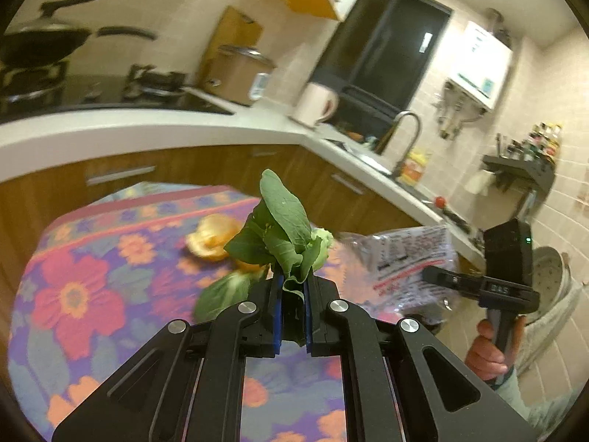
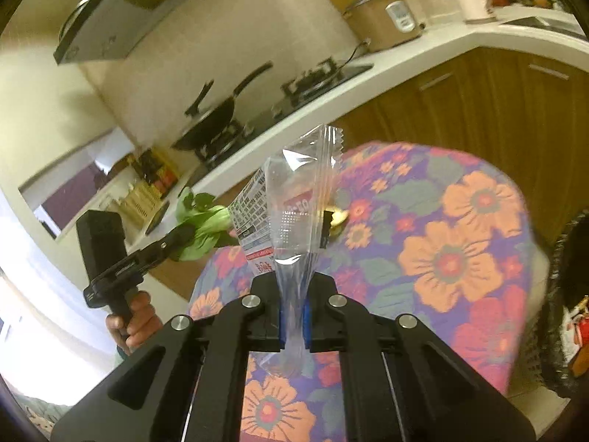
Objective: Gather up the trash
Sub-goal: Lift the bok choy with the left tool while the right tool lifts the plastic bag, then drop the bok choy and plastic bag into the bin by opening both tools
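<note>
My left gripper (image 1: pixel 293 283) is shut on a bunch of green vegetable leaves (image 1: pixel 283 228), held up above the floral tablecloth (image 1: pixel 92 276). The same leaves (image 2: pixel 198 228) show in the right wrist view at that gripper's tips. My right gripper (image 2: pixel 293 294) is shut on a clear plastic wrapper with printed text (image 2: pixel 294 199), lifted off the table; this wrapper (image 1: pixel 408 258) also appears at the right of the left wrist view. Orange peel (image 1: pixel 211 237) and another green leaf (image 1: pixel 224 291) lie on the cloth below. A small yellowish scrap (image 2: pixel 337 219) lies on the cloth behind the wrapper.
A white counter (image 1: pixel 147 125) wraps the room, with a stove and wok (image 1: pixel 40 48), a rice cooker (image 1: pixel 239 70), a kettle (image 1: pixel 316 105) and a sink tap (image 1: pixel 405 140). Wooden cabinets (image 2: pixel 478 92) stand behind the table. A dark bag (image 2: pixel 567 294) sits at the right edge.
</note>
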A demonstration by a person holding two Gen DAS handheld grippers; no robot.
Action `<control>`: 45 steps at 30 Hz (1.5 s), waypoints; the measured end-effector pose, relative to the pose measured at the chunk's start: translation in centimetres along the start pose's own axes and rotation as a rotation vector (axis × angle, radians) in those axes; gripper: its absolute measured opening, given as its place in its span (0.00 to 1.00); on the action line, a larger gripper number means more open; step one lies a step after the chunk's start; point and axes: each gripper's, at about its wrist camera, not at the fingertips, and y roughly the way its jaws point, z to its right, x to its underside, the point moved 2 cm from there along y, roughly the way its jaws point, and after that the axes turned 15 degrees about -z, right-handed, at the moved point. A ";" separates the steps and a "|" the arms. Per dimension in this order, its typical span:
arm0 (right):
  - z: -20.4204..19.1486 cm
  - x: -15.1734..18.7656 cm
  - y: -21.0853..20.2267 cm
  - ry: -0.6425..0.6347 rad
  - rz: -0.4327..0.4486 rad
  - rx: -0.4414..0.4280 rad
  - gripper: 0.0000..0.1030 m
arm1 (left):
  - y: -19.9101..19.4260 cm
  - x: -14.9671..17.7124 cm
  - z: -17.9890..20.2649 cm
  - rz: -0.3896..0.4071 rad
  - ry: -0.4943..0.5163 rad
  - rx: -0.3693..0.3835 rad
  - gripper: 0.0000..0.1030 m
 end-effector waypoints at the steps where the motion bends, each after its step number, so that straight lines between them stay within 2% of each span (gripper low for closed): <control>1: 0.5 0.0 -0.7 0.009 0.015 0.003 0.04 | 0.5 -0.4 1.1 -0.002 0.018 0.008 0.06; 8: 6.5 1.4 -7.2 0.115 0.137 0.075 0.04 | 6.3 -2.6 7.8 -0.069 0.106 0.067 0.06; 16: 15.3 4.6 -13.1 0.287 0.233 0.275 0.04 | 17.4 -3.6 15.9 -0.201 0.174 0.115 0.06; 20: 19.7 6.2 -14.5 0.393 0.240 0.378 0.04 | 23.4 -3.2 20.1 -0.288 0.226 0.145 0.06; 24: 23.8 7.6 -14.7 0.517 0.224 0.458 0.04 | 28.8 -2.1 23.9 -0.365 0.310 0.101 0.06; 31: 27.7 7.9 -13.4 0.620 0.156 0.514 0.05 | 34.7 -0.8 27.0 -0.442 0.351 0.069 0.08; 32: 28.2 7.9 -13.1 0.632 0.136 0.528 0.07 | 35.3 -0.7 27.1 -0.454 0.346 0.069 0.08; 34: 28.9 8.1 -12.8 0.647 0.112 0.536 0.13 | 35.9 -0.6 27.0 -0.462 0.344 0.068 0.21; 35: 29.3 8.3 -12.8 0.656 0.104 0.545 0.22 | 35.9 -0.6 27.2 -0.460 0.345 0.069 0.31; 36: 29.6 8.6 -12.9 0.672 0.094 0.561 0.37 | 35.8 -0.6 27.2 -0.457 0.345 0.067 0.36; 37: 29.8 9.0 -13.0 0.679 0.096 0.571 0.46 | 35.7 -0.7 27.2 -0.453 0.342 0.065 0.43; 38: 29.8 9.3 -13.2 0.680 0.105 0.578 0.56 | 35.5 -0.7 27.1 -0.450 0.337 0.069 0.44; 45: 28.8 10.9 -14.4 0.681 0.131 0.565 0.56 | 33.3 -1.0 26.1 -0.434 0.315 0.084 0.44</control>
